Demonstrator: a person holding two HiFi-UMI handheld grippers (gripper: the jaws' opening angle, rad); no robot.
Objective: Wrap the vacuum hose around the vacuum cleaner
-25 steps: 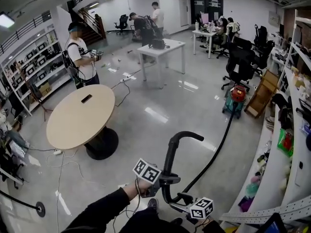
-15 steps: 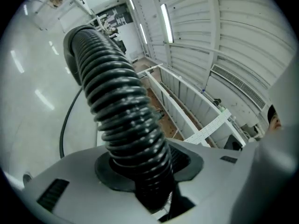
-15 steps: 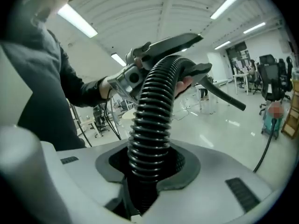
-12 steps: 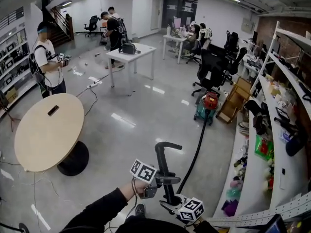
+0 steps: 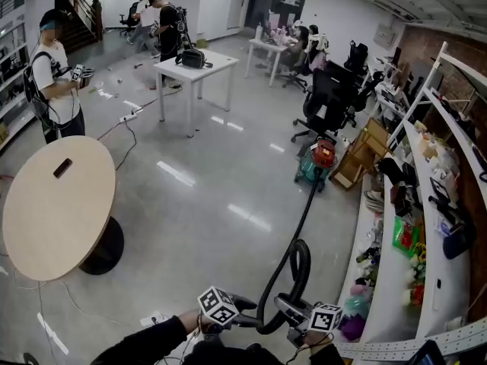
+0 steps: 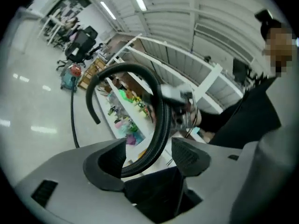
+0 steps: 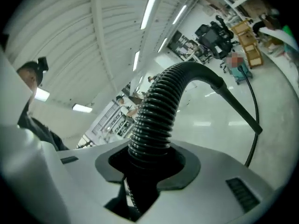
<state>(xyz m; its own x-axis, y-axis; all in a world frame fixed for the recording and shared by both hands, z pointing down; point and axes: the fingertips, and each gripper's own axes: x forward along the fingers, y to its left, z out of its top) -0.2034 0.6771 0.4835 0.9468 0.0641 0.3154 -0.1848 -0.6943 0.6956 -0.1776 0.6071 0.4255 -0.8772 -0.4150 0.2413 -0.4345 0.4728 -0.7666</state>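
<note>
The vacuum cleaner [image 5: 318, 162], red on top and teal below, stands on the floor by the right-hand shelving. Its black ribbed hose [image 5: 298, 268] runs from it toward me and curls into a loop between my two grippers at the bottom edge. My right gripper [image 5: 288, 308] [image 7: 148, 160] is shut on the hose [image 7: 156, 111]. My left gripper [image 5: 245, 322] [image 6: 149, 148] has just been opening. The hose [image 6: 161, 120] passes between its pads, leaning by the left one, with a gap to the right one. The vacuum cleaner [image 6: 70, 76] shows far off in the left gripper view.
A round wooden table [image 5: 53, 204] stands at the left, and cables [image 5: 125, 139] trail across the floor behind it. A white table [image 5: 194, 63] and office chairs [image 5: 323, 101] are further back. Cluttered shelving [image 5: 426, 226] lines the right side. A person [image 5: 53, 82] stands at far left.
Both grippers have dropped to the bottom edge of the head view. The hose end, held upright before, now curves in a low loop between them. The vacuum cleaner sits nearer the middle.
</note>
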